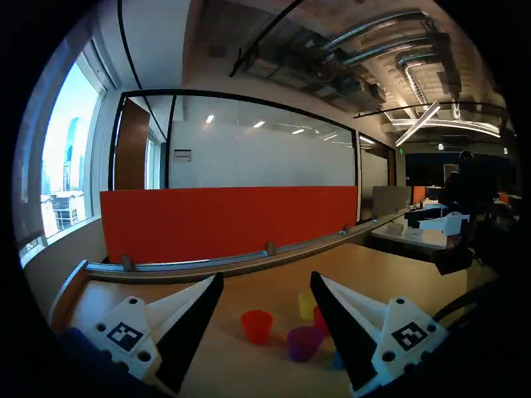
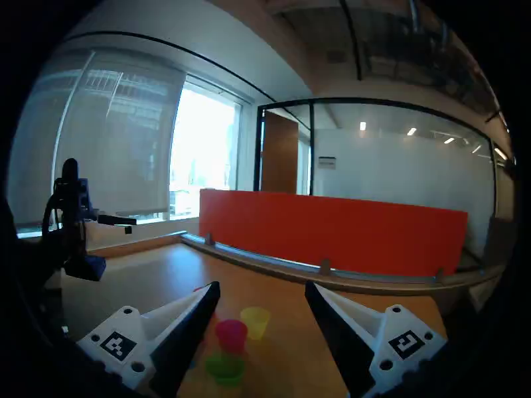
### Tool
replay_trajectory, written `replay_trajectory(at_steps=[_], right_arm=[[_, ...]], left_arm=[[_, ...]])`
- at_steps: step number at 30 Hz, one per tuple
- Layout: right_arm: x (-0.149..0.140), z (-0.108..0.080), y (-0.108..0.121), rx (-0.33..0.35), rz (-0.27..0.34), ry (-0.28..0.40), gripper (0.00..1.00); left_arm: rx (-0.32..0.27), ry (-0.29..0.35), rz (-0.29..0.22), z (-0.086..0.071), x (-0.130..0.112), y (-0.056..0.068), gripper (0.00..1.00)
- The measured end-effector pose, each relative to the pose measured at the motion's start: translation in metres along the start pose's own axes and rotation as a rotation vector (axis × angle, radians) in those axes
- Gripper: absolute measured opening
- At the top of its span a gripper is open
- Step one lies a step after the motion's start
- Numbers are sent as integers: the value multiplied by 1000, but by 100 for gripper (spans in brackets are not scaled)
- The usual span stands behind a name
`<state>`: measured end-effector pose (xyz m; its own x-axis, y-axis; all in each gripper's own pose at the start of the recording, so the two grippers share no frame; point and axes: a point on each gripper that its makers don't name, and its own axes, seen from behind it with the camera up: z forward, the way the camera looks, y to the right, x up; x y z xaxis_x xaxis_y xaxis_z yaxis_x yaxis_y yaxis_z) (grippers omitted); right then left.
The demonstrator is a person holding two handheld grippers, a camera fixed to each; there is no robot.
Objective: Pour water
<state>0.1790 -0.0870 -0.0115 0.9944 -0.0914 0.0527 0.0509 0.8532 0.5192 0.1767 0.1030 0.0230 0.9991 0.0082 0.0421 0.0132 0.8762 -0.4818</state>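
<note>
Fingers of my left gripper [image 1: 265, 275] are gaping wide, gripping nothing, facing an orange cup [image 1: 257, 326] and purple cup [image 1: 304, 341] on the desk [image 1: 279, 286]; my right gripper [image 2: 262, 285] is gaping equally, empty, facing a pink cup [image 2: 231, 333] and green cup [image 2: 226, 368]

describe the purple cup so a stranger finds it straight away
On the wooden desk before the long orange divider stands a cluster of small cups. In the left gripper view the purple cup sits right of the orange-red cup, the only purple one.
</note>
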Motion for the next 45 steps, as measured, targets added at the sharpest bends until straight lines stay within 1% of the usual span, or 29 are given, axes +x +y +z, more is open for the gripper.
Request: replay_trajectory(at_steps=[6, 9, 12, 18, 27, 36, 45], right_arm=[[4, 2, -4, 26, -12, -6, 99], [2, 2, -6, 38, -23, -17, 99], [-2, 1, -9, 47, -34, -36, 99], [-17, 0, -12, 75, -48, -85, 99], [-35, -1, -13, 111, -71, -157, 99], [-47, 2, -15, 135, -91, -208, 99], [-60, 9, -16, 155, -113, -262, 99]], left_arm=[[-48, -12, -38, 4, -7, 8, 97], [-73, -12, -49, 3, -9, 13, 97], [-96, -18, -47, 2, -13, 18, 97], [-127, -51, -24, 1, -25, 26, 97], [-192, -127, 21, 0, -49, 38, 97], [-296, -198, 38, 2, -74, 61, 97], [-397, -248, 87, 5, -103, 85, 97]])
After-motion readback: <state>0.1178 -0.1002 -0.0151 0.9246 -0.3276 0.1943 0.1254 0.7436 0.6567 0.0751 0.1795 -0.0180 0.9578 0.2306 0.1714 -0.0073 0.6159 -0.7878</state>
